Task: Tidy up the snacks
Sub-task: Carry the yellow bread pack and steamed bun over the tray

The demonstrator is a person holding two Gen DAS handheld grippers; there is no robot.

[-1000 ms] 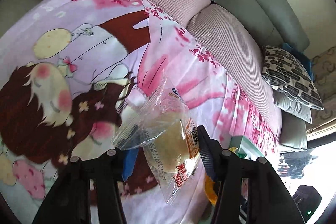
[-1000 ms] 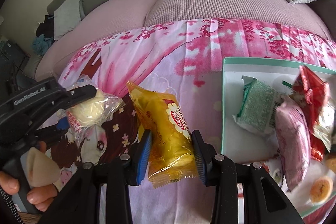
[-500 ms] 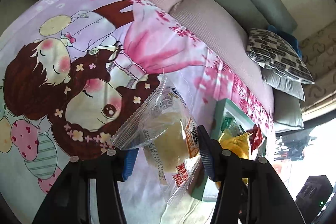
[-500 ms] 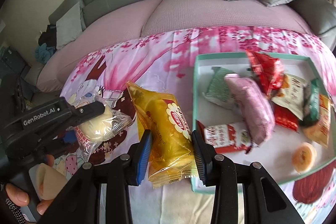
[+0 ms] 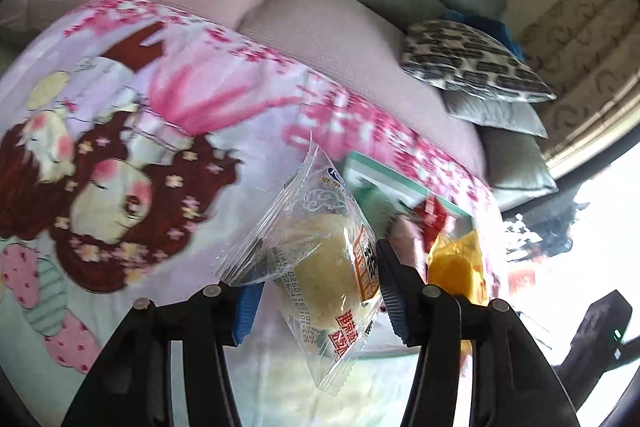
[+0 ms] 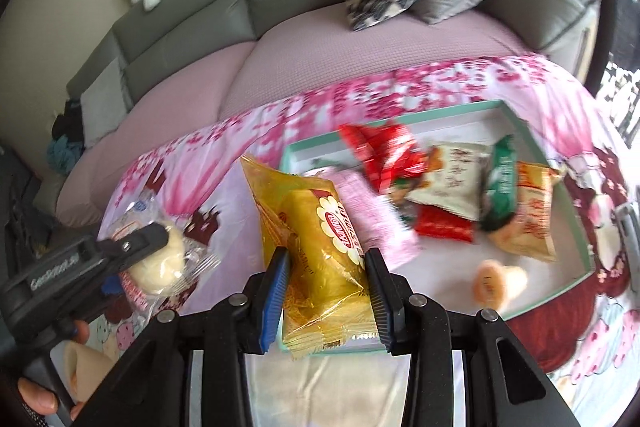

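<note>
Left claw [image 5: 316, 291]: clenched on a clear-wrapped bun [image 5: 324, 267], the pale round cake sitting between the pads and the wrapper's sealed ends sticking out above and below.
Right claw [image 6: 326, 291]: clenched on a yellow snack pack [image 6: 316, 247], gripped across its lower half, its long axis running up and away from the claw and leaning left.
Where the snacks are: both packets are in the air above a pink cartoon-print blanket [image 6: 192, 155] spread over a sofa [image 6: 320, 55]; neither touches the blanket.
Tray [image 6: 576, 227]: a green-rimmed white tray lies on the blanket with a loose pile already in it, among them a red packet [image 6: 384, 155], a pink packet [image 6: 372, 215], a cream packet [image 6: 456, 183] and a green packet [image 6: 502, 183].
Key relation: in the right wrist view the tray opens ahead and to the right of the yellow pack, whose lower end hangs over the tray's near left corner; the bun rides further left, over bare blanket.
Nearer hand: the right, by this reading; the left has more blanket to cross.
Likely step: carrying both packets to the tray, with the drop not yet made.
Open floor: the near right part of the tray's white bottom looks freest.
Sharpness: tray contents are blurred, so labels cannot be read.
</note>
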